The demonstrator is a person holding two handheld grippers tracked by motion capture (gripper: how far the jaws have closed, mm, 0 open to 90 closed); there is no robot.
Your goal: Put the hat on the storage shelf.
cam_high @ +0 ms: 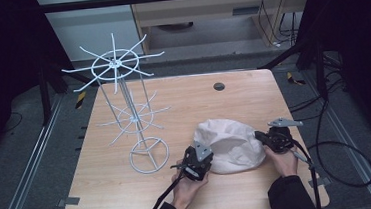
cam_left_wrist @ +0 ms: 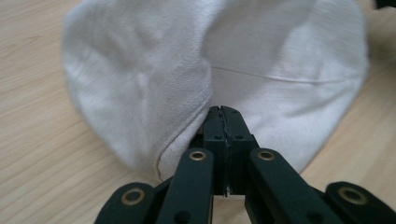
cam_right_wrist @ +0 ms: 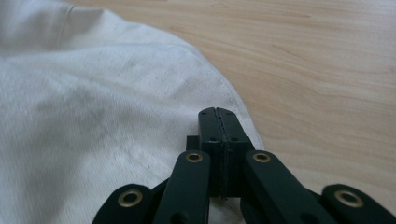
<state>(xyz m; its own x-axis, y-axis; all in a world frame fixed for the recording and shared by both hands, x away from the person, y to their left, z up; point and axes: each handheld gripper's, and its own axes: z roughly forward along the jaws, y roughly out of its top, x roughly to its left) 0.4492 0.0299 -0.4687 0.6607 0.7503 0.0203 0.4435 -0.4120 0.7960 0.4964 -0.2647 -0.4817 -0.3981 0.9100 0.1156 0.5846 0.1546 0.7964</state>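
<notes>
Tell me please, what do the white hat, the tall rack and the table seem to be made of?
The white hat looks like woven cotton or canvas: matte, with a fine weave, stitched seams and soft folds. The tall rack seems to be thin metal wire with a white coating, judging by its slim rods and rings. The table shows pale wood grain, but it could be laminate.

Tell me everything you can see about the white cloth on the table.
The white cloth is an off-white woven fabric with a stitched hem, crumpled into a puffed mound on the wooden table's near right part. The left gripper and right gripper are each closed at its edge, on opposite sides.
</notes>
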